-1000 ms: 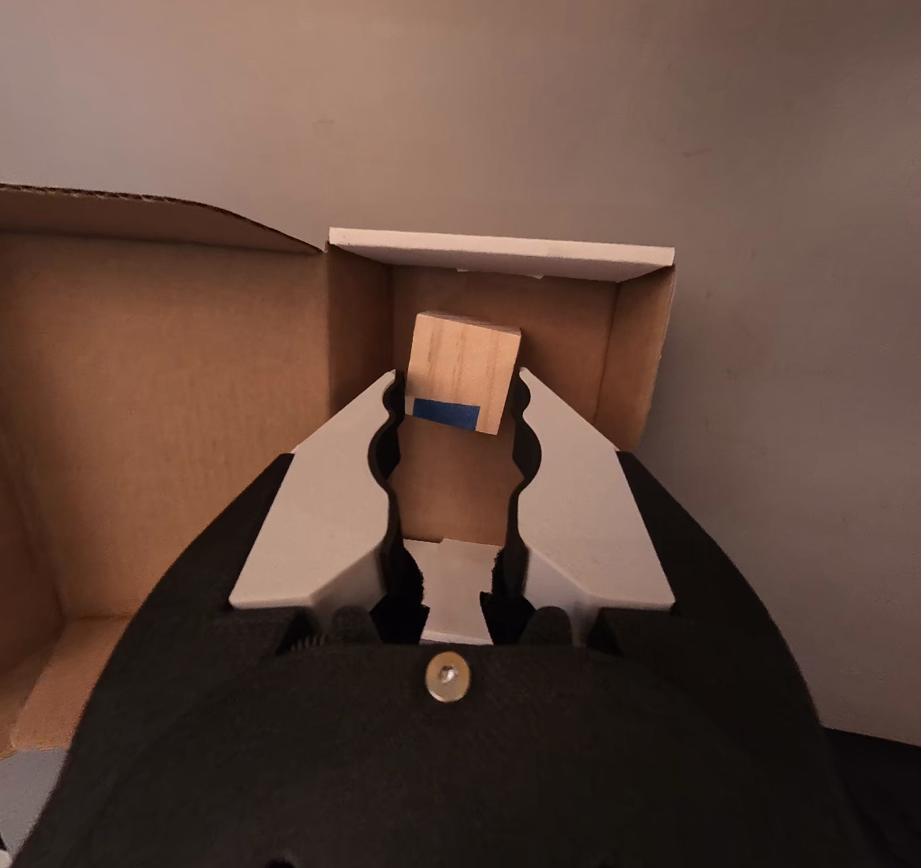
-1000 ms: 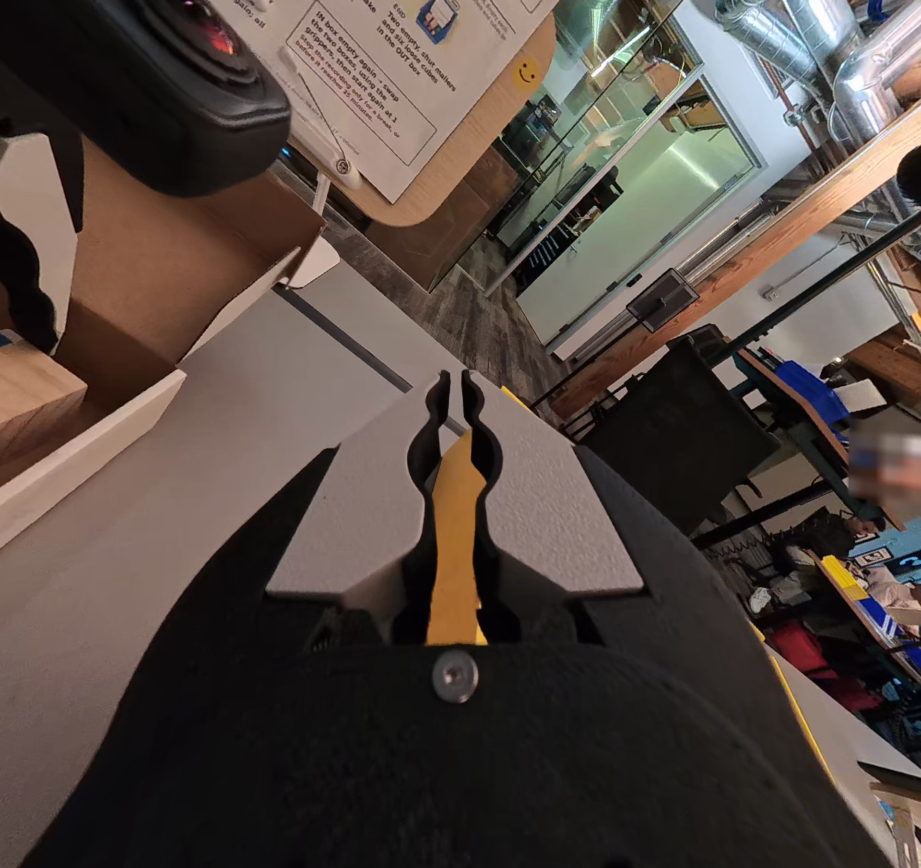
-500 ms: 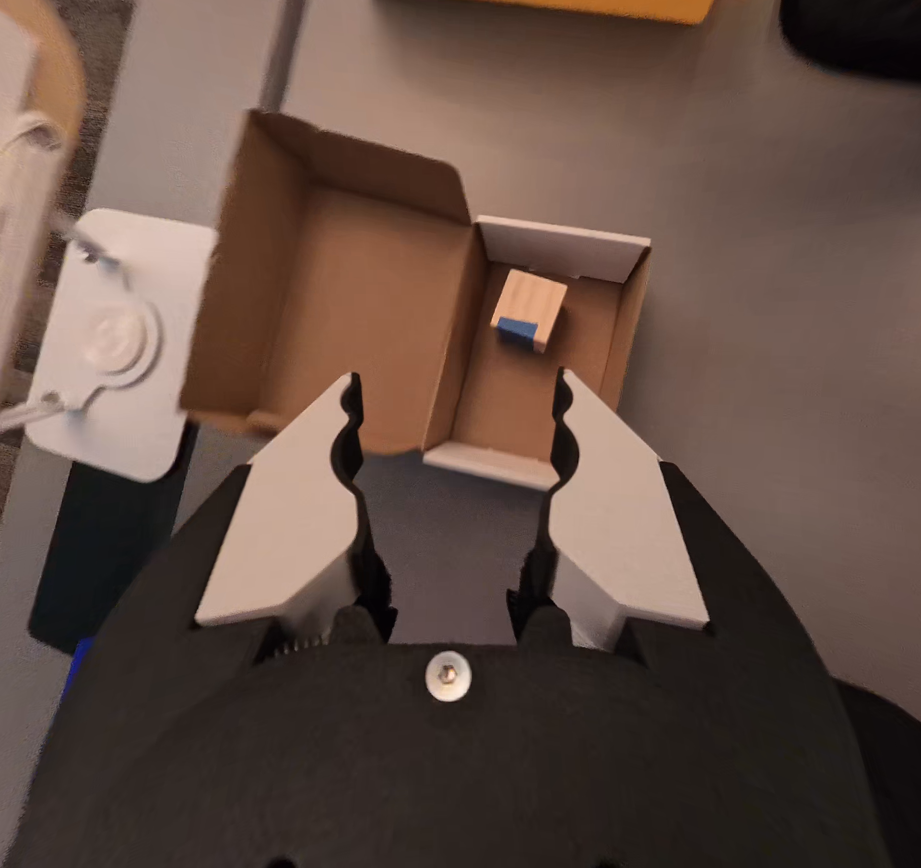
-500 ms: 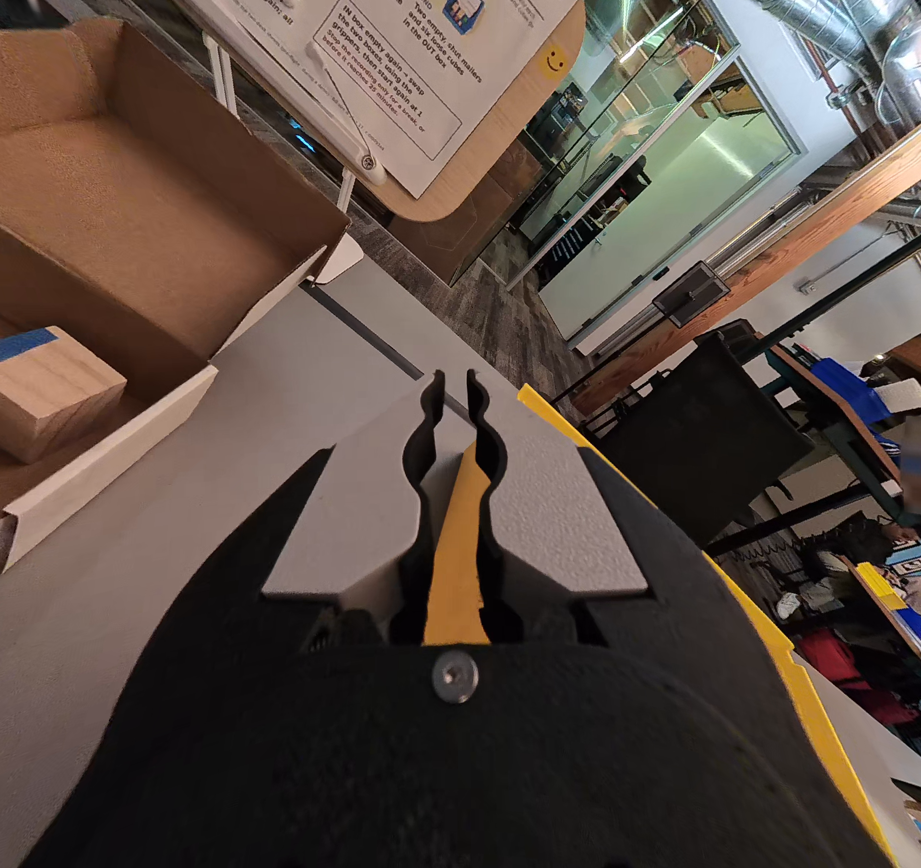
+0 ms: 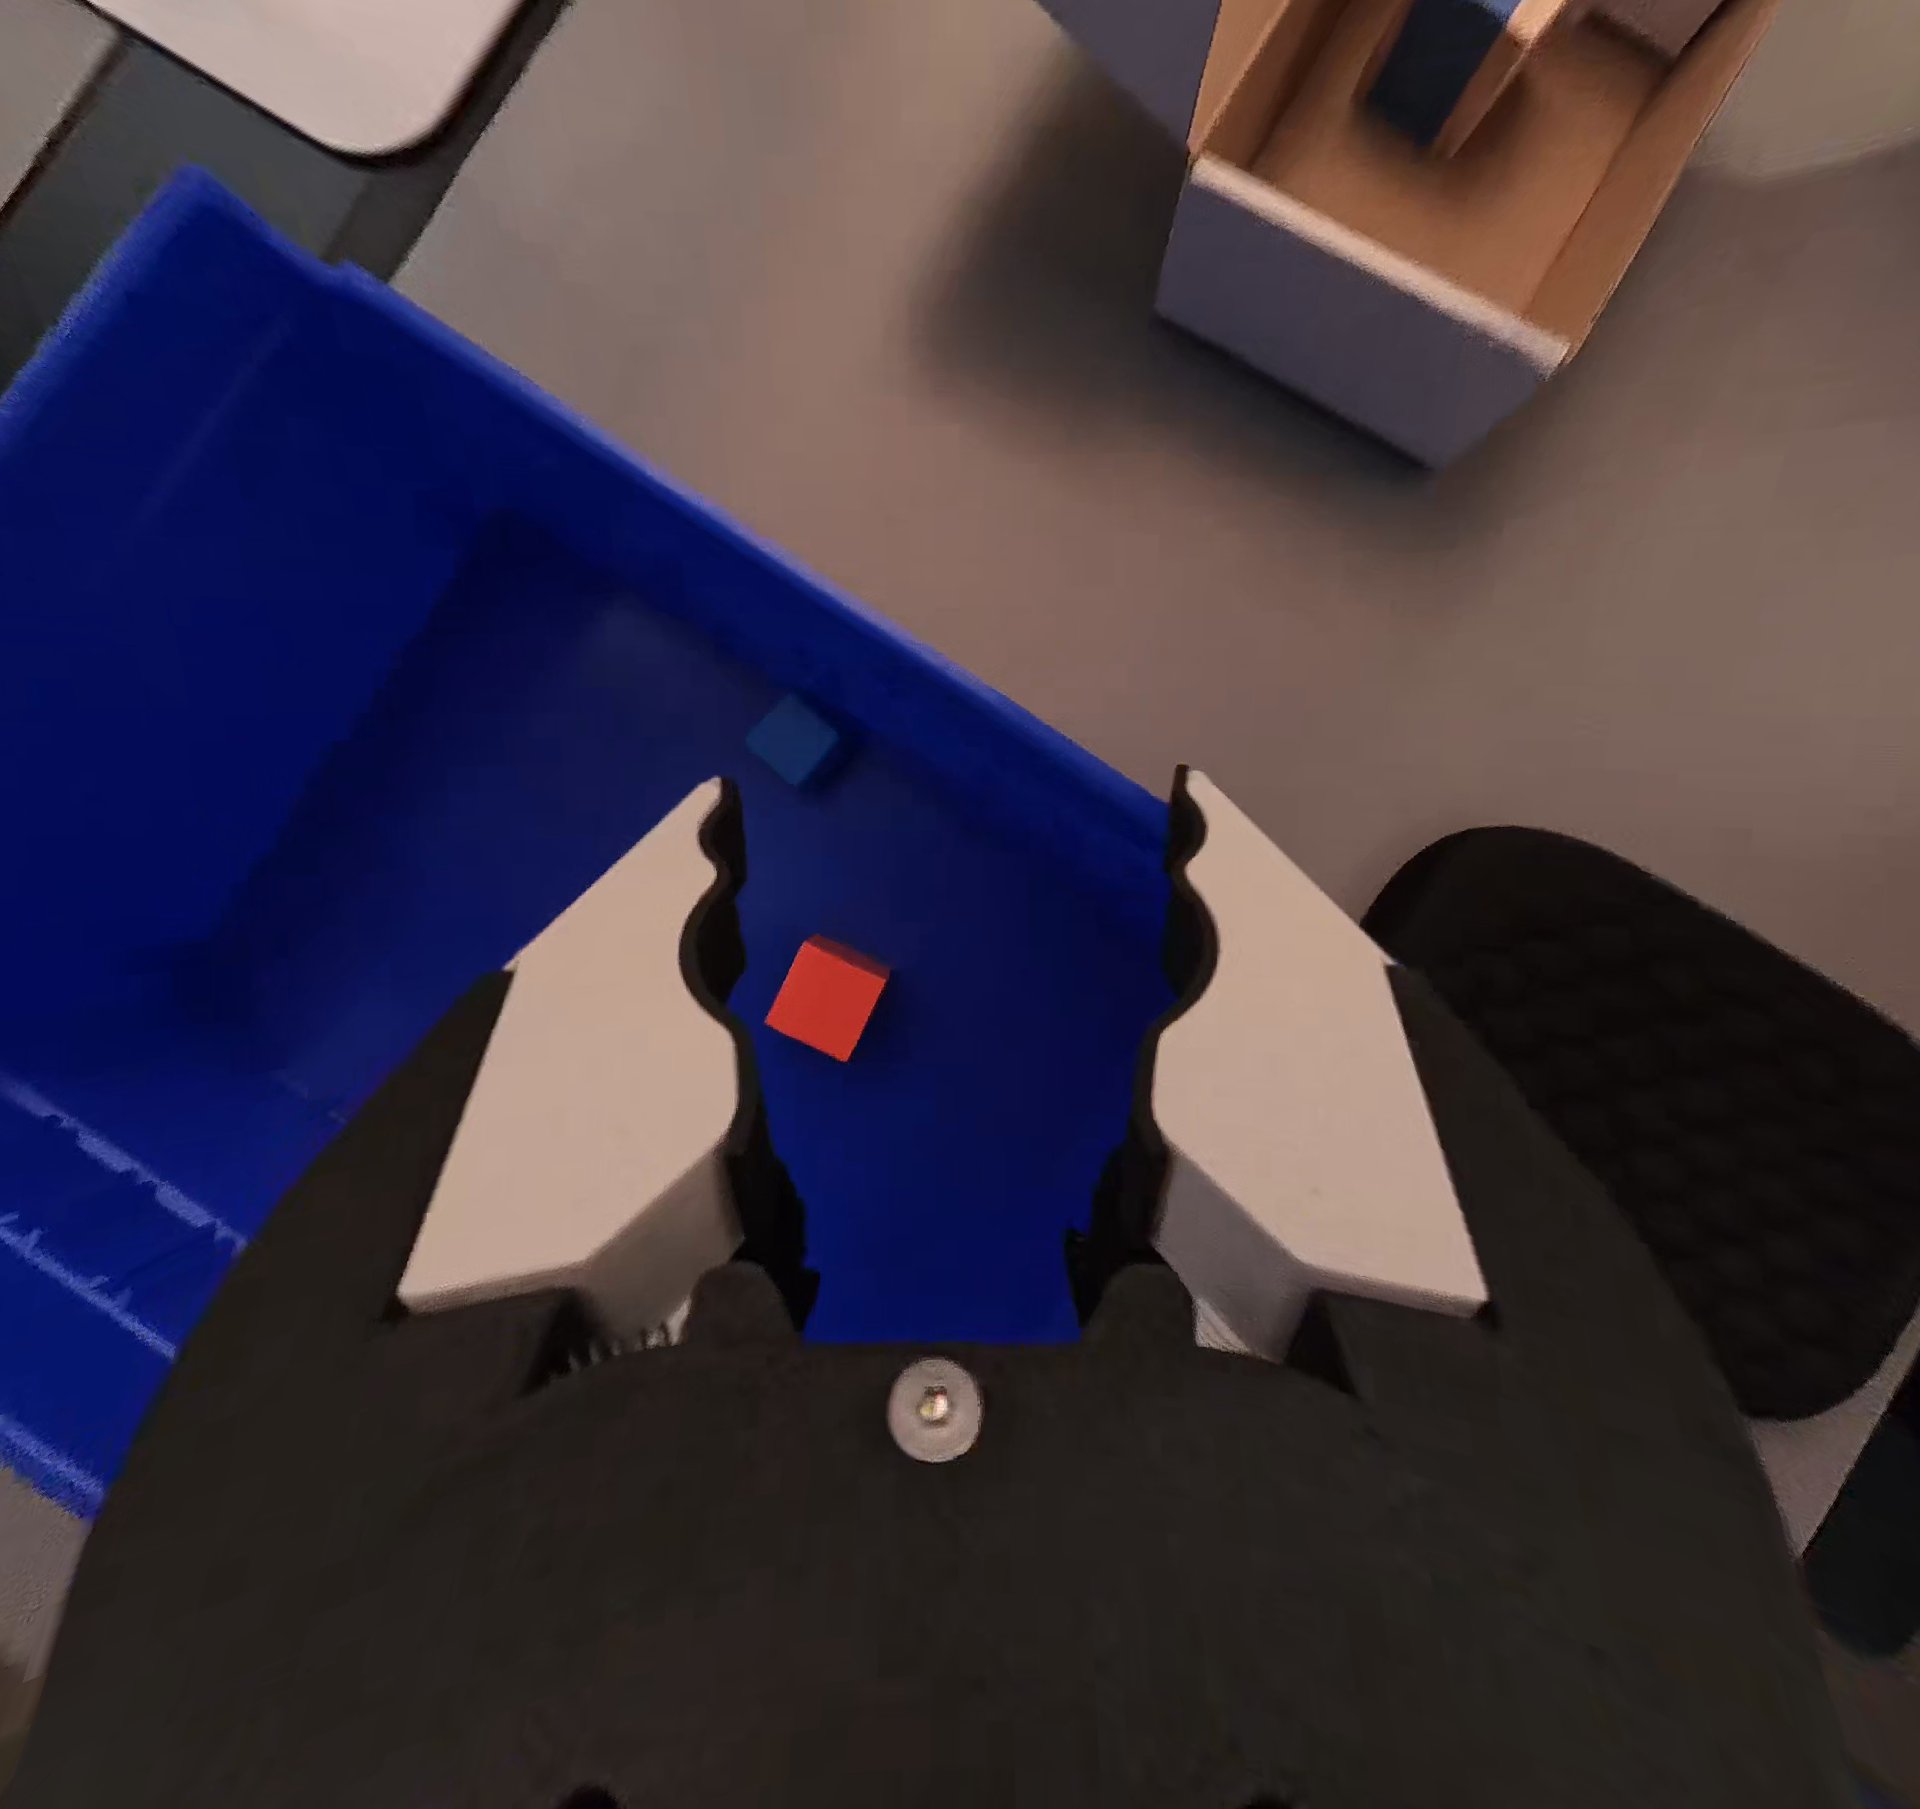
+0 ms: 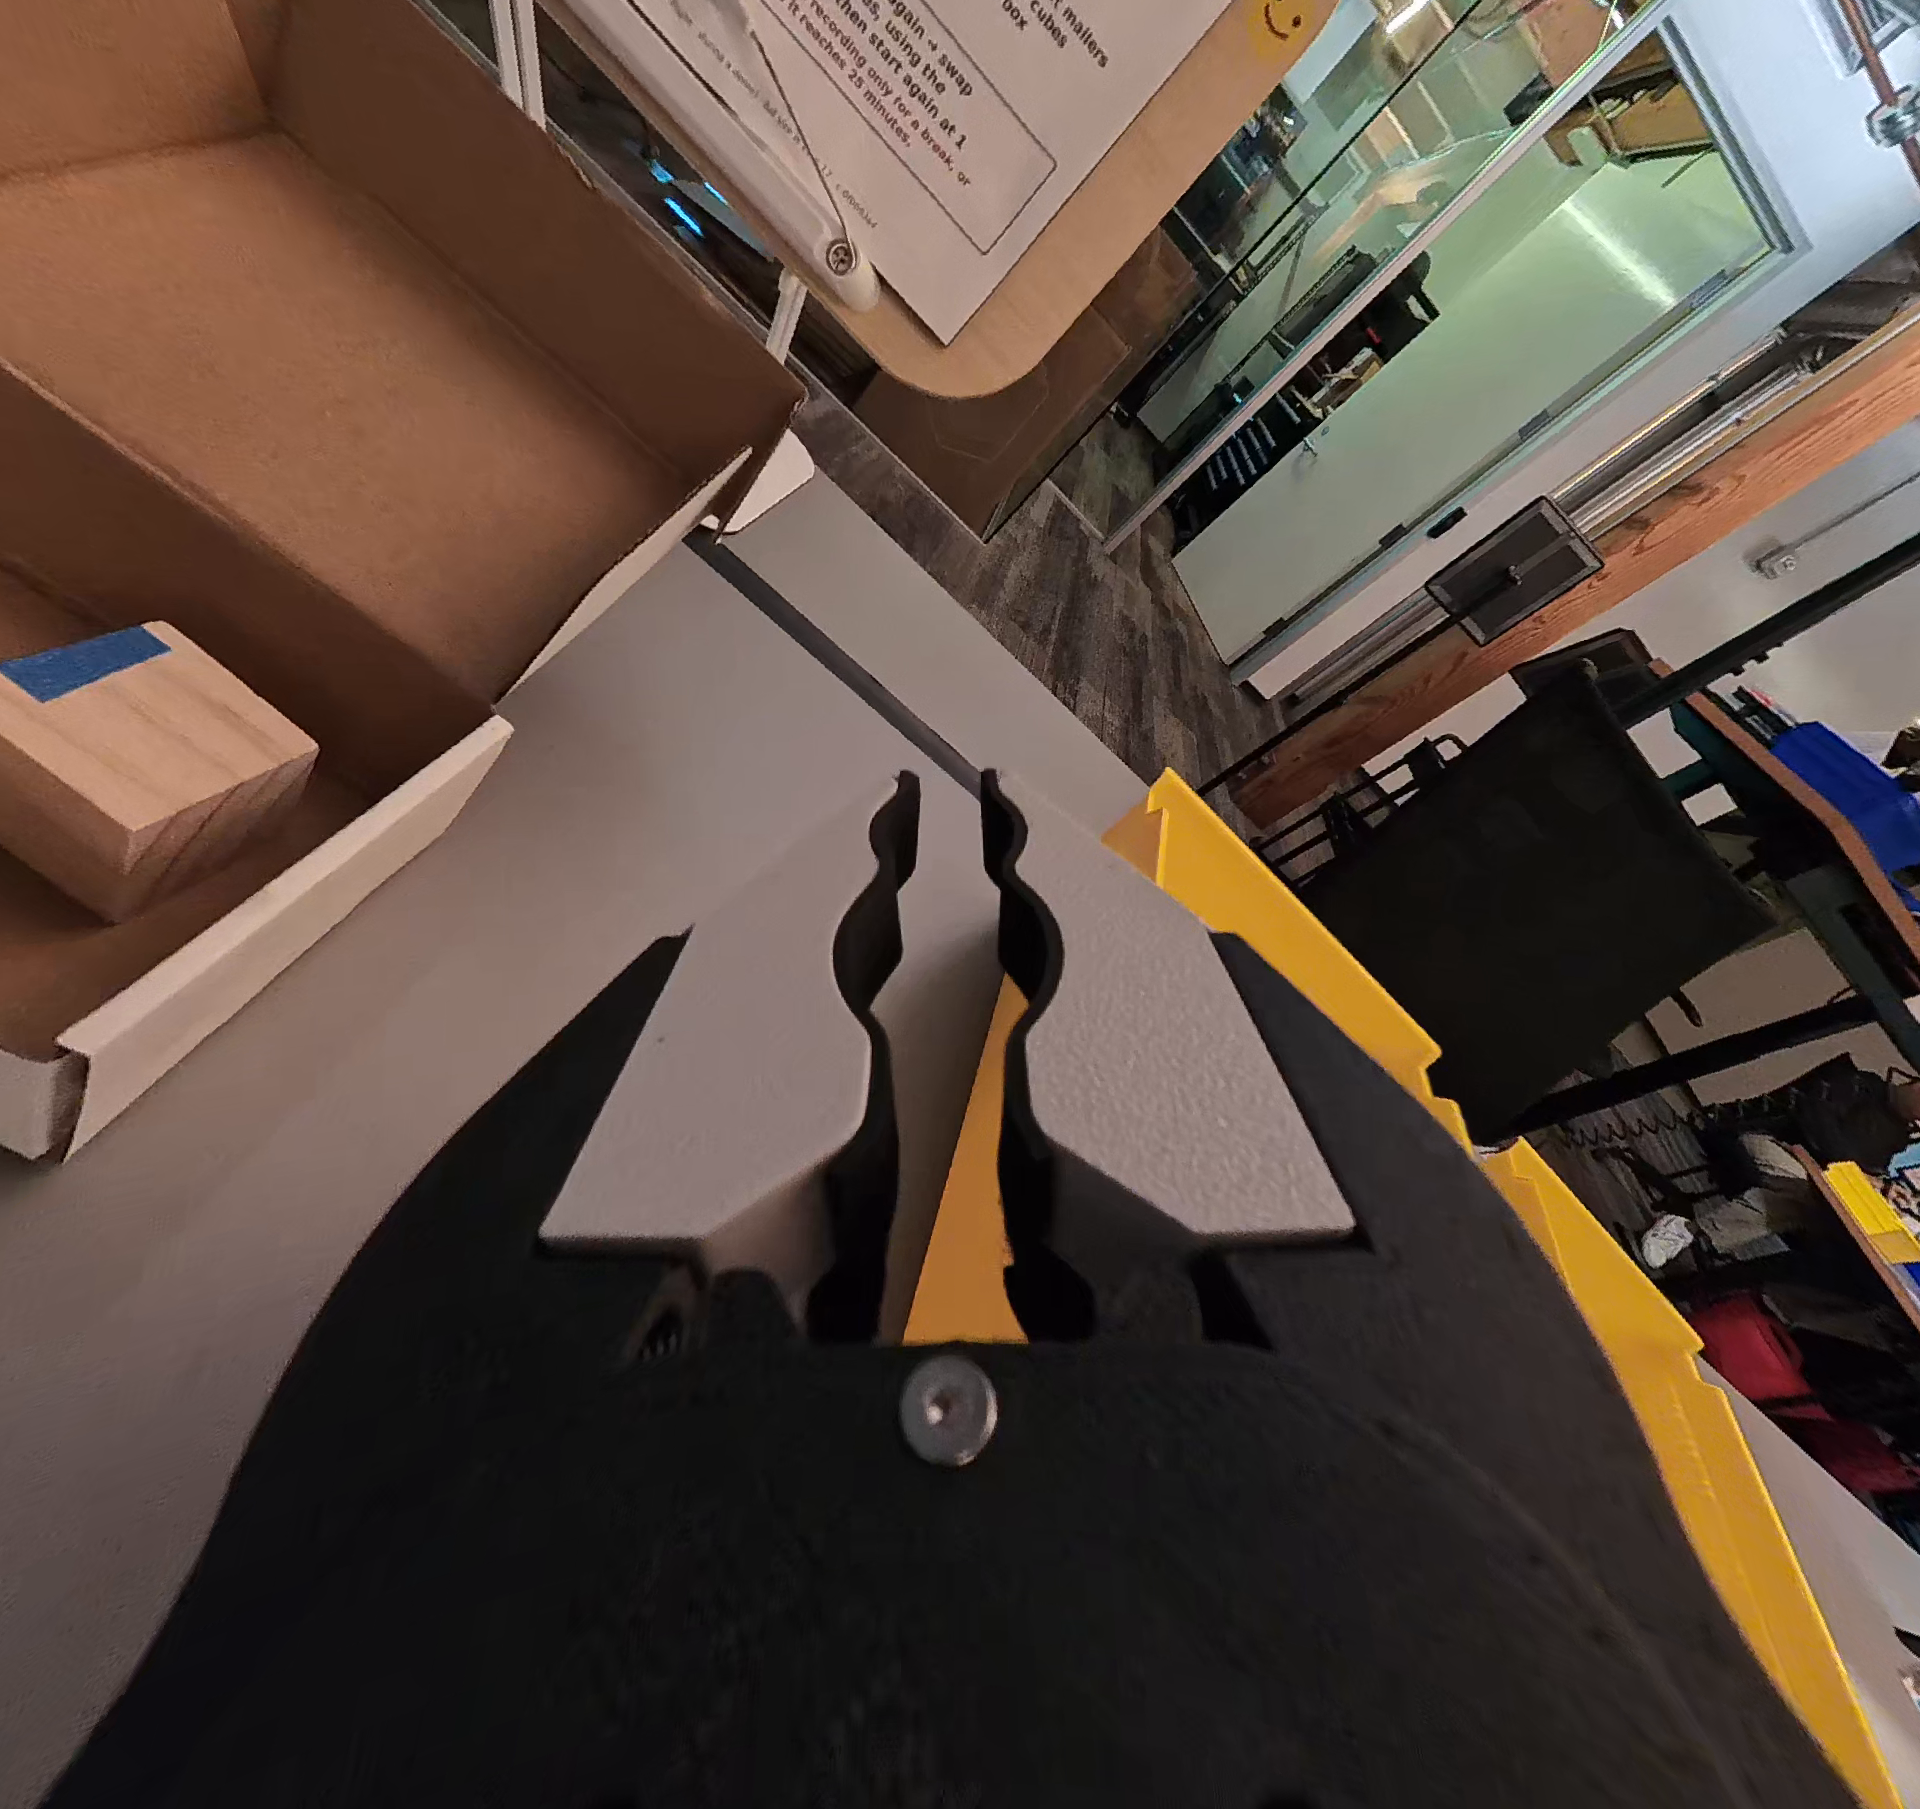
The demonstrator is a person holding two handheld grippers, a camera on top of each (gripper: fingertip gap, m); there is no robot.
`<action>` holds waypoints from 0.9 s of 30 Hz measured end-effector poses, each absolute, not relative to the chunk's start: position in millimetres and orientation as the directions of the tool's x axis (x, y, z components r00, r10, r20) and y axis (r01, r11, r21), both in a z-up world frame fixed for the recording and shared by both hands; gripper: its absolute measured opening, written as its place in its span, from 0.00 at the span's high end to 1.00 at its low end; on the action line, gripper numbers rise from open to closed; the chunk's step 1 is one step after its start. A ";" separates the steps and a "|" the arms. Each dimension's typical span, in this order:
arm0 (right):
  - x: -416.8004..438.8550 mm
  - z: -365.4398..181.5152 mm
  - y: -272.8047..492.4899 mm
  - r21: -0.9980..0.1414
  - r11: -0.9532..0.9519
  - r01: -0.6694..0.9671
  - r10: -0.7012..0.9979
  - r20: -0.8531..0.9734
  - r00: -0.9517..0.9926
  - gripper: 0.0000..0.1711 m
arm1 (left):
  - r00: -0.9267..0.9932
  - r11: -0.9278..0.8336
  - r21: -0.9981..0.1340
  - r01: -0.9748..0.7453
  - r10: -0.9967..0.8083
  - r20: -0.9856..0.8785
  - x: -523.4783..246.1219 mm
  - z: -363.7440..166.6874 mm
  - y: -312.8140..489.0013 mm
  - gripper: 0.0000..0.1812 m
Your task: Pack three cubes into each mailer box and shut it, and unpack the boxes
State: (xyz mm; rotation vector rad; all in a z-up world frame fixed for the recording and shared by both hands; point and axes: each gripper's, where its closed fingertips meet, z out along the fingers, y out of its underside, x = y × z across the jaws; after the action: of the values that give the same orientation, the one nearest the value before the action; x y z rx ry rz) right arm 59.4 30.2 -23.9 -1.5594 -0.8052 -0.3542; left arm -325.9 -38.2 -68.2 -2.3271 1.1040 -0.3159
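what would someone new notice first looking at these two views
In the left wrist view, the small red cube stands out on the floor of the big blue bin, right between the spread fingers of the left gripper, with a blue cube beyond it. In the right wrist view, the wooden cube with a blue tape strip lies in the open mailer box on the left, and a yellow bin runs along the right.

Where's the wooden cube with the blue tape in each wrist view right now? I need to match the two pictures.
Left wrist view: the wooden cube sits at the top right, blurred, inside the open mailer box.
Right wrist view: the cube sits at the left edge, in the same box, blue tape on its top.
Shared landmark: the box's white front wall, on the grey table.
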 end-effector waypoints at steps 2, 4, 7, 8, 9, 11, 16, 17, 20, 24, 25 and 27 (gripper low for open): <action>62.0 -27.3 32.5 -0.741 0.015 0.672 0.287 0.646 0.707 0.94 | 0.645 -0.514 -0.653 -0.556 -0.763 0.052 -324.6 -55.2 -36.1 0.56; 65.0 -30.7 34.2 -0.739 0.004 0.673 0.293 0.645 0.706 0.94 | 0.653 -0.513 -0.725 -0.460 -0.748 0.115 -328.7 -39.3 -33.5 0.57; 68.3 -33.6 36.1 -0.740 -0.005 0.673 0.300 0.640 0.707 0.94 | 0.704 -0.511 -0.729 -0.455 -0.708 0.056 -359.1 -41.4 -27.8 0.60; 68.2 -34.5 36.6 -0.740 -0.005 0.672 0.305 0.639 0.706 0.94 | 0.721 -0.528 -0.696 -0.487 -0.692 0.020 -371.9 -51.4 -28.0 0.60; 68.1 -35.5 37.0 -0.740 -0.007 0.673 0.308 0.639 0.705 0.94 | 0.725 -0.548 -0.654 -0.523 -0.688 -0.004 -381.8 -63.6 -30.9 0.60; 65.9 -38.7 37.5 -0.732 -0.007 0.681 0.317 0.644 0.696 0.94 | 0.723 -0.581 -0.577 -0.574 -0.690 -0.024 -394.5 -88.2 -37.3 0.60; 58.6 -47.1 37.9 -0.694 0.002 0.720 0.324 0.682 0.656 0.94 | 0.695 -0.595 -0.491 -0.636 -0.719 -0.028 -396.3 -125.8 -42.5 0.60; 58.4 -48.3 38.2 -0.687 0.000 0.726 0.321 0.688 0.651 0.94 | 0.683 -0.588 -0.479 -0.653 -0.729 -0.037 -394.4 -130.3 -42.3 0.60; 58.1 -50.4 38.8 -0.684 -0.004 0.730 0.315 0.692 0.650 0.94 | 0.652 -0.580 -0.399 -0.710 -0.756 -0.060 -392.8 -146.7 -44.2 0.60; 61.1 -53.8 40.9 -0.683 -0.016 0.730 0.313 0.690 0.652 0.94 | 0.630 -0.574 -0.355 -0.738 -0.775 -0.058 -385.8 -157.9 -45.5 0.74; 62.2 -55.0 41.6 -0.682 -0.020 0.731 0.314 0.690 0.653 0.94 | 0.637 -0.576 -0.371 -0.728 -0.768 -0.057 -382.0 -156.3 -43.8 0.78; 65.3 -58.1 43.6 -0.681 -0.039 0.731 0.310 0.687 0.657 0.94 | 0.651 -0.588 -0.369 -0.719 -0.757 -0.062 -377.6 -159.1 -44.4 0.80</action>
State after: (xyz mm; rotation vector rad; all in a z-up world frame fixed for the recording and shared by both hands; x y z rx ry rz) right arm 65.3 43.6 -58.1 -1.6279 -0.8701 -0.4199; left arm -377.6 -44.4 -159.1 -2.5089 1.1696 -0.1436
